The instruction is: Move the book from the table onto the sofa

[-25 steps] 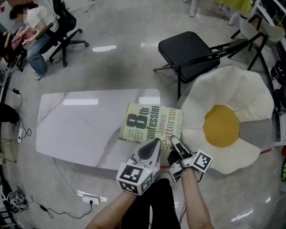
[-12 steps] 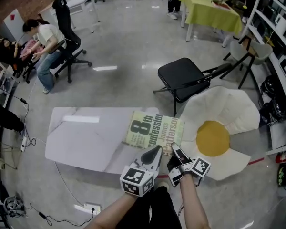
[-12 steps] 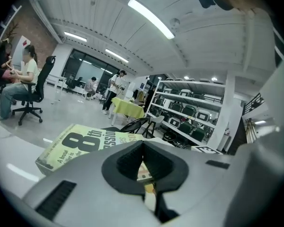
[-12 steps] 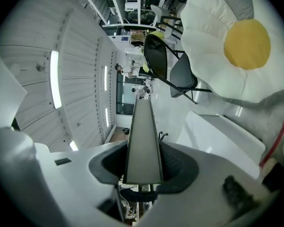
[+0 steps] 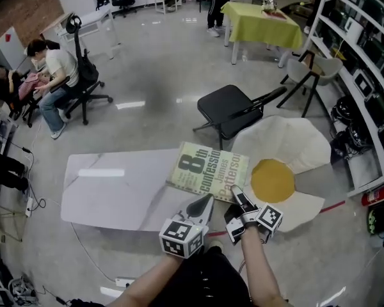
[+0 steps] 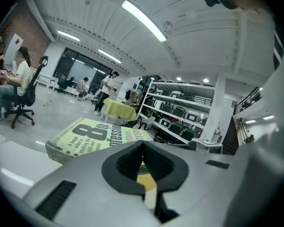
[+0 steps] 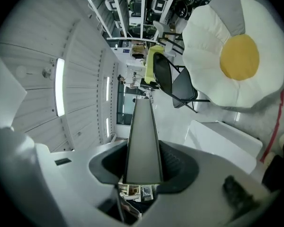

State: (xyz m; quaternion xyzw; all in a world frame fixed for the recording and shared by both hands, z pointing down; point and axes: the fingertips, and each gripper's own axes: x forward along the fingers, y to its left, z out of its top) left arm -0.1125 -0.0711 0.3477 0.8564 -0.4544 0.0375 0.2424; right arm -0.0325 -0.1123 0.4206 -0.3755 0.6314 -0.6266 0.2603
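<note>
Carrying is the step I judge to be in hand. In the head view my right gripper (image 5: 234, 192) is clamped on the near edge of the book (image 5: 208, 171). The book sits tilted just beside the sofa (image 5: 297, 139) (the egg-shaped cushion with the yellow centre), over the end of the table (image 5: 109, 190) nearest the sofa. It looks lifted off the table, though from above I can't be sure. My left gripper (image 5: 207, 200) is just beyond the right one, on the side away from the sofa, and it touches nothing. A folding chair (image 5: 224, 104) stands behind the sofa's far edge. In the left gripper view the jaws of my left gripper (image 6: 142, 148) are pressed together with nothing between them. The book (image 6: 92, 136) lies ahead of them, cover up, and a sliver of the sofa's yellow shows through the notch. In the right gripper view my right gripper (image 7: 142, 171) pinches the book (image 7: 142, 136) edge-on, with the sofa (image 7: 213, 56) up to the right and the table (image 7: 222, 138) below it. The next move, as I judge it, calls for swinging the book sideways over the sofa's white rim, levelling it, lowering it onto the cushion and only then letting the jaws part.
</note>
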